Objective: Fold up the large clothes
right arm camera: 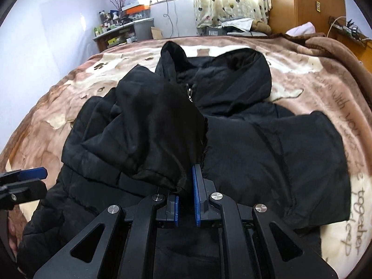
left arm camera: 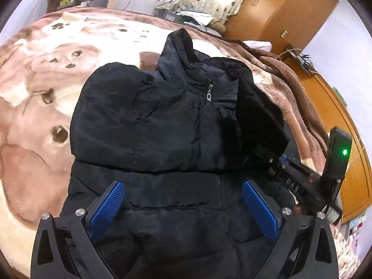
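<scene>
The black padded hooded jacket lies lengthwise up the brown bear-print blanket, hood far. The right gripper pinches a sleeve cuff over the jacket's middle; the left gripper hovers wide open above the hem, holding nothing.

A bed takes up most of the room, covered by a plush brown-and-cream blanket printed with bears, paw prints and script. Beyond its far edge, daylight glows through a cream curtain dotted with hearts. A cluttered shelf unit stands far left against a pale lilac wall. An orange wooden wardrobe rises at far right.
</scene>
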The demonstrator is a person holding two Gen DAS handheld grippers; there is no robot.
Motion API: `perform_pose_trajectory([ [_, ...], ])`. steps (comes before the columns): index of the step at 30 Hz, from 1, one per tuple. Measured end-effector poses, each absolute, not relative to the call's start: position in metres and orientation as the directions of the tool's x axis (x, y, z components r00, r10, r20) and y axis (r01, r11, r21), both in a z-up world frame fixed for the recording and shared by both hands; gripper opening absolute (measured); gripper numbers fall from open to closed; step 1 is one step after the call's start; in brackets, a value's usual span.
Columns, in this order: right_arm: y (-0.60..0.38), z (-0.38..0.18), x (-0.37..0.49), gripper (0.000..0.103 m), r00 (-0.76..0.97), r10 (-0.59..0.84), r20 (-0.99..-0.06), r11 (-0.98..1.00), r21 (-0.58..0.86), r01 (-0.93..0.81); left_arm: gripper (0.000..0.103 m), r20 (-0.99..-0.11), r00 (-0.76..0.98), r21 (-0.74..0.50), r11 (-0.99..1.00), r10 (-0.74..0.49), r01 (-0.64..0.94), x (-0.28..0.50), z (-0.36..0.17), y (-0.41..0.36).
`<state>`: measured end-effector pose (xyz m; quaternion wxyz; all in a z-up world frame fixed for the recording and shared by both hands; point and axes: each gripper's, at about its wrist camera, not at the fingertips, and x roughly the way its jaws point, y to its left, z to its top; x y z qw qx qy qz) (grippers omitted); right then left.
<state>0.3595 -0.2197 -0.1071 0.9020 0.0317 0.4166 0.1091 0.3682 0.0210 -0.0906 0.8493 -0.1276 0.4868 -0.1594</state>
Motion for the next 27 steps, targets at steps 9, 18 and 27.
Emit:
perform_pose_trajectory([
  [9,-0.224,-0.108,0.354,0.052,0.576,0.342,-0.742,0.94,0.272,-0.208,0.102,-0.761,0.42,-0.473,0.866,-0.494,0.161,0.39,-0.094,-0.006],
  [18,-0.248,-0.095,0.329,0.061,0.565,0.372,-0.736,0.928,0.291,-0.232,0.102,-0.789,0.393,-0.447,0.88,-0.472,0.159,0.409,-0.103,-0.032],
  [27,-0.311,-0.08,0.294,0.061,0.651,0.205,-0.731,0.974,0.216,-0.065,0.101,-0.858,0.355,-0.362,0.927,-0.371,0.094,0.429,-0.125,-0.056],
])
